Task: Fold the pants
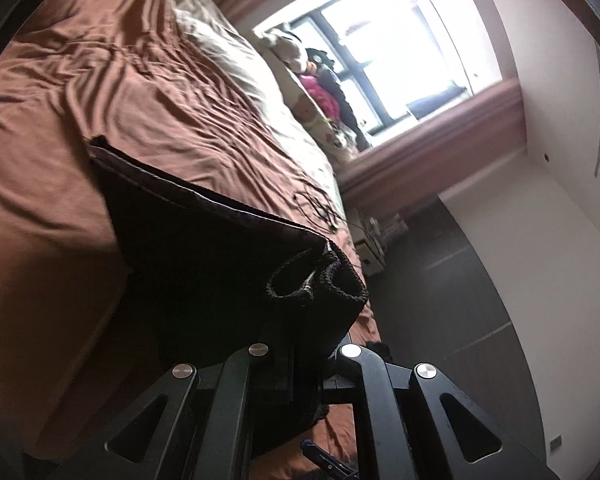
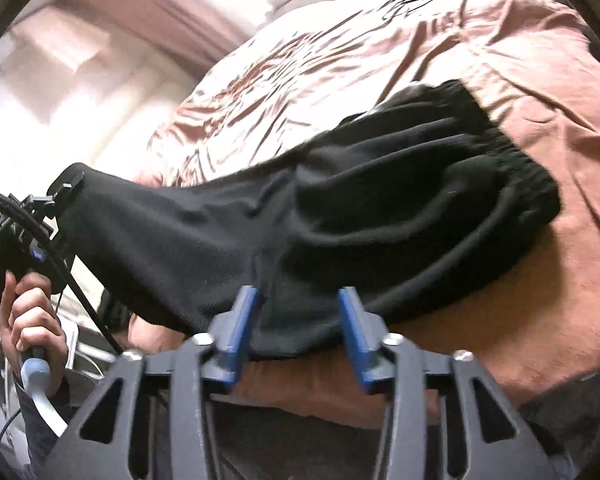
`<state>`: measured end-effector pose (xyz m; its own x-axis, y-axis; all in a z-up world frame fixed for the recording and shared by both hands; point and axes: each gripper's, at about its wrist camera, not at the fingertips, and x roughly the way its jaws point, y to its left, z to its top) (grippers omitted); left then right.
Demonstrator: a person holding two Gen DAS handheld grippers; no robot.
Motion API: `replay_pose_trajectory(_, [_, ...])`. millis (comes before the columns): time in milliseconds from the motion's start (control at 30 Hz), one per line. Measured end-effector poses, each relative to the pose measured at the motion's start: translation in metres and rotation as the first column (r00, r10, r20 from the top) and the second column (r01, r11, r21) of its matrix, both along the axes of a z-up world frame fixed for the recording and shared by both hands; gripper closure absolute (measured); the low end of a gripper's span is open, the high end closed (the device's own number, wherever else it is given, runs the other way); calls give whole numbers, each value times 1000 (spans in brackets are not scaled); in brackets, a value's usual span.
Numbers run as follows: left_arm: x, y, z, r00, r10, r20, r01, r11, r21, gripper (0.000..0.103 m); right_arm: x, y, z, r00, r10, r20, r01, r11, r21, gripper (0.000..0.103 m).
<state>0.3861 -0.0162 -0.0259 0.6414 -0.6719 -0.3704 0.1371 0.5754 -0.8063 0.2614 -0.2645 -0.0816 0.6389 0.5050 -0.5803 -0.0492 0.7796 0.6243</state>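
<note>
Black pants (image 2: 340, 216) lay partly on the brown bedsheet (image 2: 540, 92), one end lifted off the bed by the left gripper (image 2: 66, 190), whose fingers were clamped shut on the cloth. On the right gripper (image 2: 298, 320) the blue fingers (image 2: 244, 320) stood apart, cloth between them but not pinched.

A rumpled brown bedsheet (image 1: 100, 92) covered the bed, with a pale pillow (image 1: 228, 60) lying toward the bright window (image 1: 380, 52). A pile of soft toys (image 1: 312, 80) sat on the sill, and a thin black cable (image 1: 320, 204) lay tangled at the bed's edge, near the dark floor (image 1: 452, 300).
</note>
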Motion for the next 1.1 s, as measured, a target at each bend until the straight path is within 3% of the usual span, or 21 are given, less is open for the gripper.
replay_pose_trajectory(100, [5,-22,6,999,-43,8,43,999,11,97,-10,-16,0,999,-38,5,38,999,33,47])
replay_pose_trajectory(267, [15,-63,12,993,-114,13,114,993,31,97,-37,-40,-3,996,-87,-2,87,991,104,17])
replay_pose_trajectory(333, [18,-75,12,991,-135,12,134,990,35,97,-43,-49,-7,994,-100,-33,104,985,136,13])
replay_pose_trajectory(700, [32,-158,-5,966,-256,-32,258,964,65,97,-76,-98,-9,982,-184,-44,189,963,190,13])
replay_pose_trajectory(1100, [21,-247,-73,905,-388,-174,408,908,97,97,-98,-139,-10,964,-259,-63,266,948,177,13])
